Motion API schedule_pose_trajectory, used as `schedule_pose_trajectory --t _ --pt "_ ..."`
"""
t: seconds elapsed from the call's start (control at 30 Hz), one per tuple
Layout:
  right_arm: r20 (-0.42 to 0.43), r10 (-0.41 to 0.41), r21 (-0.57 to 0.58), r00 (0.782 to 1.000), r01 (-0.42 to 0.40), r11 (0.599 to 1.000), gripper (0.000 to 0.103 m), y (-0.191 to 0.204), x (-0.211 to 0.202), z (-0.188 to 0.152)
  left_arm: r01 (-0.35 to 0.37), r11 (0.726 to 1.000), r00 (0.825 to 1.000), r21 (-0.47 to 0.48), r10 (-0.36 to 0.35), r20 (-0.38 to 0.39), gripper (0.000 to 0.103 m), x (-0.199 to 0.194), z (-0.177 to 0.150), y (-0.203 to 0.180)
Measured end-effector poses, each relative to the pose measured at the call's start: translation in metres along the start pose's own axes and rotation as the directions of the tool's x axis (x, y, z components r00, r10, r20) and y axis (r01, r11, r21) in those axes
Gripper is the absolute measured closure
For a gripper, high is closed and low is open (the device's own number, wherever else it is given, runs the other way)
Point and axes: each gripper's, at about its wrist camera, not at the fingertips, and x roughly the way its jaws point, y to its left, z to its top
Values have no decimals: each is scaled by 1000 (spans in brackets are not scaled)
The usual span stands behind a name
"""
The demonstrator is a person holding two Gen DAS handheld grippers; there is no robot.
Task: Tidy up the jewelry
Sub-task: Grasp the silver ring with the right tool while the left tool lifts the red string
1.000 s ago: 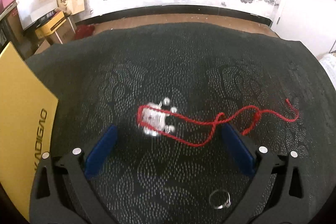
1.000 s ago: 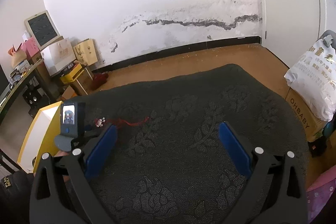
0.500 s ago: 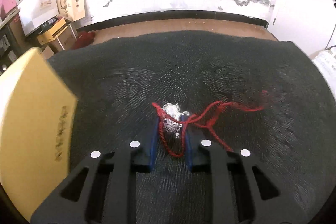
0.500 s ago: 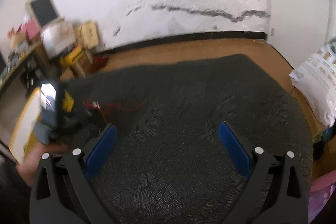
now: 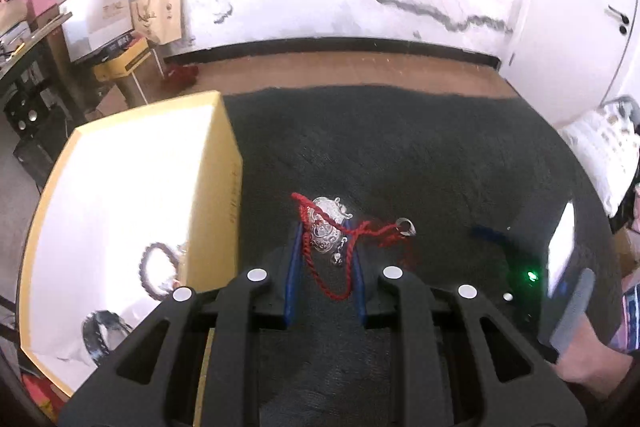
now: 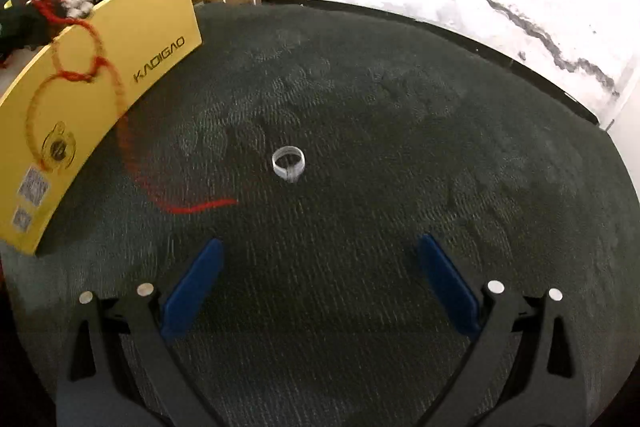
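Note:
My left gripper (image 5: 324, 239) is shut on a silver pendant (image 5: 326, 227) strung on a red cord (image 5: 340, 279), held above the dark cloth beside the yellow box (image 5: 212, 187). The box is open, with a white lining; a dark bead bracelet (image 5: 156, 271) and a dark ring-shaped piece (image 5: 98, 337) lie inside. A silver ring (image 6: 288, 163) lies on the cloth ahead of my right gripper (image 6: 316, 283), which is open and empty. In the right wrist view the pendant (image 6: 78, 5) hangs at the box's top edge, its cord (image 6: 120, 107) trailing down the box side (image 6: 152, 39).
A dark patterned cloth (image 6: 400, 147) covers the table. Beyond it are a wooden floor (image 5: 340, 71), a white cracked wall, and boxes and a desk at the far left (image 5: 120, 19). The right gripper and hand show at the right edge of the left view (image 5: 560, 287).
My left gripper closed on the pendant, lifted it and carried it left toward the open yellow box. My right gripper swung down and left toward the silver ring.

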Motion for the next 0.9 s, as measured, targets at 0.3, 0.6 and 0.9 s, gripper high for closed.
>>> schedule_pose_trajectory --t 0.3,0.6,0.9 --pt "32 11 -3 999 -11 1000 48 0 19 34 30 1000 999 -10 -30 24 81 -10 2 22" --pt "1 16 25 1000 -16 1000 85 -3 12 31 15 1000 1000 0 -15 22 81 -9 5 27" --pt "41 -28 121 999 23 992 85 -6 -89 30 -23 1000 999 -6 23 28 81 -20 11 32"
